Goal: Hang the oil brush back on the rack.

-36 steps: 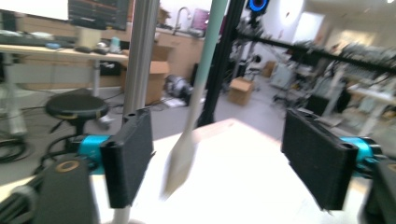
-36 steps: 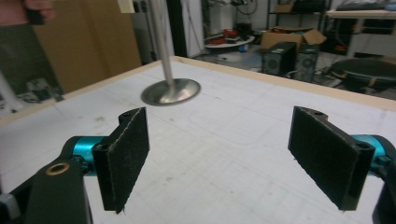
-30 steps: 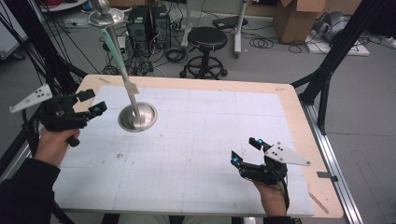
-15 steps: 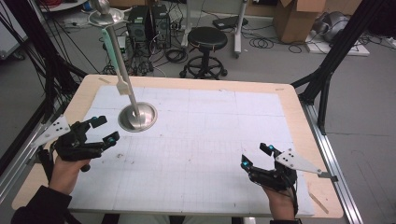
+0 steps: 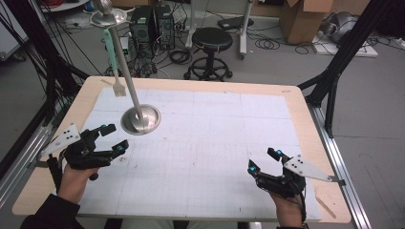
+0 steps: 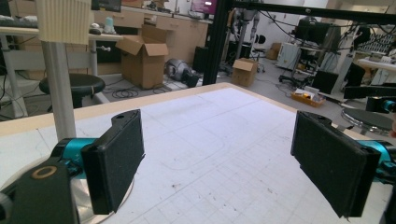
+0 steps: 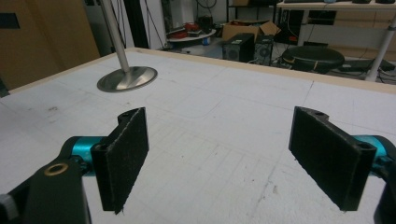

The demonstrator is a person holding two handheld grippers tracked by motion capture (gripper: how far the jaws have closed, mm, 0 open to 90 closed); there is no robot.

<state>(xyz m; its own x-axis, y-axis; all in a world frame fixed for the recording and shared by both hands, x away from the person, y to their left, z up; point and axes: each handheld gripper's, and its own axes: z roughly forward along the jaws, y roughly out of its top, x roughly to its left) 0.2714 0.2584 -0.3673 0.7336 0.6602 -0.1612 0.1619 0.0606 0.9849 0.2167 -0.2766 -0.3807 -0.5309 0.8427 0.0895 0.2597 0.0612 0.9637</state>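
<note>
A metal stand with a round base and a tall pole stands on the white gridded mat at the left rear; a pale green brush hangs from its top. My left gripper hovers just in front of and left of the base, open and empty. In the left gripper view the pole rises just behind the left jaw. My right gripper stands open and empty near the front right of the mat. The stand's base lies far ahead in the right gripper view.
The white mat covers most of the wooden table. A black frame post stands off the right rear corner. A stool, computer cases and cardboard boxes are on the floor beyond the far edge.
My left gripper came down and toward the front, then shifted right toward the stand's base. My right gripper drew back toward the front right. Both stayed open.
</note>
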